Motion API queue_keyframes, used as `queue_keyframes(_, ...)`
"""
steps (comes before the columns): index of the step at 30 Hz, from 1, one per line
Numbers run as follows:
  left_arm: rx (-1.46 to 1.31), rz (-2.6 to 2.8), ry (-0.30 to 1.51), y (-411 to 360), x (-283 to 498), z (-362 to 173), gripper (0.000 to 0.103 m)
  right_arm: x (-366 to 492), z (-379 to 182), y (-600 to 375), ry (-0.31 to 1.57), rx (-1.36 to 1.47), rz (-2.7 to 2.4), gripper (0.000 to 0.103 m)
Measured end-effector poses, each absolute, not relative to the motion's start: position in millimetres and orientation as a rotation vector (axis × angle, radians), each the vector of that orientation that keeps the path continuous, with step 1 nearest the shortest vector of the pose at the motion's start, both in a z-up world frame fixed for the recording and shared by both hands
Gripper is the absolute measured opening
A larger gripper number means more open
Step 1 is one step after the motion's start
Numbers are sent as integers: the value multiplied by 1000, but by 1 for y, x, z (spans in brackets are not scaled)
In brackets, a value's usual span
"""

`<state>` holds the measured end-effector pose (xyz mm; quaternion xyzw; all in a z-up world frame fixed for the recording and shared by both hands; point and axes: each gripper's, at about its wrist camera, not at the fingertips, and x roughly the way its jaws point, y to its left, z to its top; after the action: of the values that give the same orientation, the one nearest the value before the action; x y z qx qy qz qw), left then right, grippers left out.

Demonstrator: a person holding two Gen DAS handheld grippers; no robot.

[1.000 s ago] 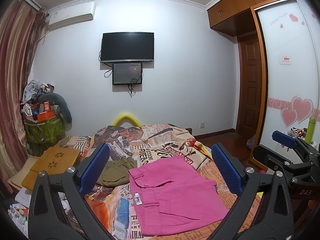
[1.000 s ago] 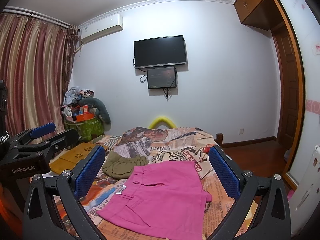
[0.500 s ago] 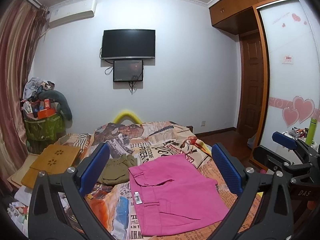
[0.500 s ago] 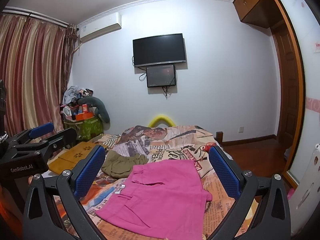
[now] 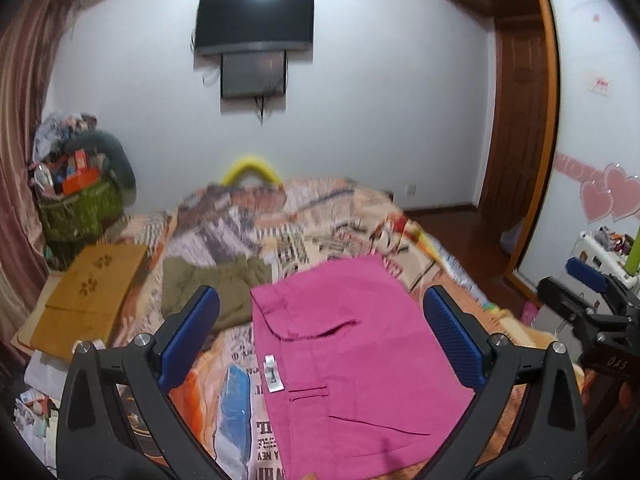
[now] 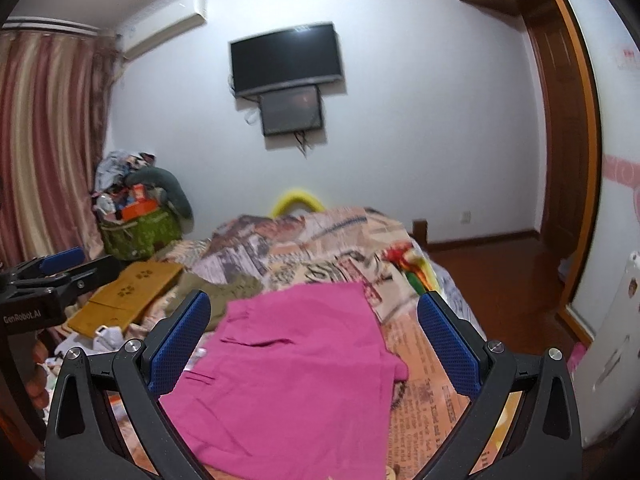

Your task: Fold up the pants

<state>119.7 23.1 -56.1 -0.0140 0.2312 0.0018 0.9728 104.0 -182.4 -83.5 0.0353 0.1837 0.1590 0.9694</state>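
Observation:
Pink pants (image 5: pixel 352 364) lie folded flat on a bed with a newspaper-print cover (image 5: pixel 304 216); they also show in the right wrist view (image 6: pixel 296 376). A white tag (image 5: pixel 272 374) hangs at their left edge. My left gripper (image 5: pixel 320 336) is open and empty, held above the pants. My right gripper (image 6: pixel 312 344) is open and empty, also above the pants. The right gripper shows at the right edge of the left wrist view (image 5: pixel 592 300); the left gripper shows at the left of the right wrist view (image 6: pixel 52 276).
Olive green clothing (image 5: pixel 216 284) lies crumpled left of the pants. A wooden board (image 5: pixel 92 292) lies at the bed's left edge. A green basket of clutter (image 5: pixel 80 208) stands by the curtain. A wardrobe and door (image 5: pixel 520 120) are on the right.
Both grippers have tilted down and moved closer to the pants, which now fill more of each view. Both stay open and empty. The pants have not moved.

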Motion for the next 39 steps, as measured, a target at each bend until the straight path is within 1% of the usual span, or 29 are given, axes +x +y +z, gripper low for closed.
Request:
queue_keyframes(6,-55,11,677,39,186,-107,103,140,-114,-192,472,17,270,103)
queue_keyframes(11,-13,30,835,46,226,-150,103,165,-142,-205,578,28,269,103)
queue_keyframes(15,32,32,926,51,248,-182,103,187,-165,-212,668,46,266,103)
queue_keyframes(20,30,19,1015,59,266,-207,103,211,-192,-213,750,49,288,103)
queue_keyframes(22,29,15,1032,64,270,-213,103,219,-201,-212,779,50,301,98)
queue_keyframes(24,30,28,1036,66,274,-218,103,229,-211,-211,817,44,307,87)
queue_keyframes(25,28,33,1038,67,275,-220,103,233,-215,-209,833,43,309,84)
queue_keyframes(27,14,49,1048,72,280,-225,102,243,-223,-208,850,45,320,76)
queue_keyframes(29,-4,57,1067,79,284,-228,95,250,-229,-207,871,42,332,73)
queue_keyframes(31,-2,72,1087,85,287,-232,82,259,-234,-207,884,40,342,68)
queue_keyframes(34,6,74,1104,89,289,-235,70,272,-240,-207,906,72,369,64)
queue_keyframes(36,-2,67,1112,89,291,-236,67,279,-244,-205,923,86,386,55)
queue_keyframes(38,-27,52,1124,88,294,-237,59,284,-248,-204,941,87,396,50)
queue_keyframes(39,-41,38,1128,86,295,-237,50,286,-251,-204,947,85,406,49)
